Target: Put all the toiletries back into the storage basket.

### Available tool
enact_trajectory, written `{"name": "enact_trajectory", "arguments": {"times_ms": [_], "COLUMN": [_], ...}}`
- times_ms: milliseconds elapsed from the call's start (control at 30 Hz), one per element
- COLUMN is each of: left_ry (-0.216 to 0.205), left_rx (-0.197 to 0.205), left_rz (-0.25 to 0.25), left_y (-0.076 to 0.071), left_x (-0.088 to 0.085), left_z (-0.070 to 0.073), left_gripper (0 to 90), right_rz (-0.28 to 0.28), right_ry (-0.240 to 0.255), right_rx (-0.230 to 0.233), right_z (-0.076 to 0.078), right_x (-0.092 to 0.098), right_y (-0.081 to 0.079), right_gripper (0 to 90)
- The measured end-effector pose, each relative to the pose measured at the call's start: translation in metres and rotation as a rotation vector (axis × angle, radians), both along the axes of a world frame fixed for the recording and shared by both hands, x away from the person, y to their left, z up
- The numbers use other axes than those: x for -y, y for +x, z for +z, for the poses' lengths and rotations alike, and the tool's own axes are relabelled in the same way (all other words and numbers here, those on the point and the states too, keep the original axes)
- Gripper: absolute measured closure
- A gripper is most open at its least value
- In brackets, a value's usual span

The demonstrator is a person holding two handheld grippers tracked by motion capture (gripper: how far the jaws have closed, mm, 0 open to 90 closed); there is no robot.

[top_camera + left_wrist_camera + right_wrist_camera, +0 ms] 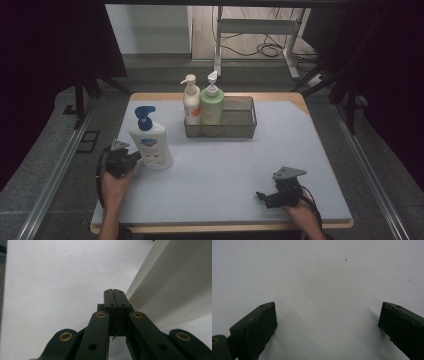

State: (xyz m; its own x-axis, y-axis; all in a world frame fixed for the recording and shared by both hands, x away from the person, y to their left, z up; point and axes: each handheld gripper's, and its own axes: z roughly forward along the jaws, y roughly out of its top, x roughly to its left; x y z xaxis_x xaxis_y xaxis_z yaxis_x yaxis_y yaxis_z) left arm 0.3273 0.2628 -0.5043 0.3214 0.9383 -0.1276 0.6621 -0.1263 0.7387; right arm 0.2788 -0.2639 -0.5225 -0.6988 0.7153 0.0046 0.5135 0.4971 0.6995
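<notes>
Standing upright on the left part of the pale mat: a white pump bottle [151, 145] with a blue pump head and a blue-and-red label on its front. Resting well apart from the other bottles, nearer the front edge. Tapering from a broad oval base to a narrow neck, with the nozzle pointing left. Showing as a slanted white wall [175, 287] at the right edge of the left gripper view, close beside the closed jaws.
</notes>
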Motion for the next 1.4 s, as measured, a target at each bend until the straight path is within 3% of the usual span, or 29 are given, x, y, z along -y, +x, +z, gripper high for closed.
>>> {"name": "enact_trajectory", "arguments": {"times_ms": [467, 1067, 1400], "left_ry": [-0.023, -0.021, -0.011], "left_rx": [0.006, 0.014, 0.009], "left_rz": [-0.015, -0.129, -0.197], "left_y": [0.004, 0.005, 0.004], "left_x": [0.009, 0.044, 0.072], "left_z": [-0.002, 0.002, 0.003], "left_gripper": [89.6, 89.5, 89.5], "right_rz": [0.000, 0.001, 0.000], "right_ry": [0.000, 0.001, 0.001], "right_rx": [0.000, 0.000, 0.000], "right_z": [0.000, 0.000, 0.000], "right_x": [0.000, 0.000, 0.000], "right_y": [0.000, 0.000, 0.000], "right_gripper": [1.4, 1.4, 1.4]}}
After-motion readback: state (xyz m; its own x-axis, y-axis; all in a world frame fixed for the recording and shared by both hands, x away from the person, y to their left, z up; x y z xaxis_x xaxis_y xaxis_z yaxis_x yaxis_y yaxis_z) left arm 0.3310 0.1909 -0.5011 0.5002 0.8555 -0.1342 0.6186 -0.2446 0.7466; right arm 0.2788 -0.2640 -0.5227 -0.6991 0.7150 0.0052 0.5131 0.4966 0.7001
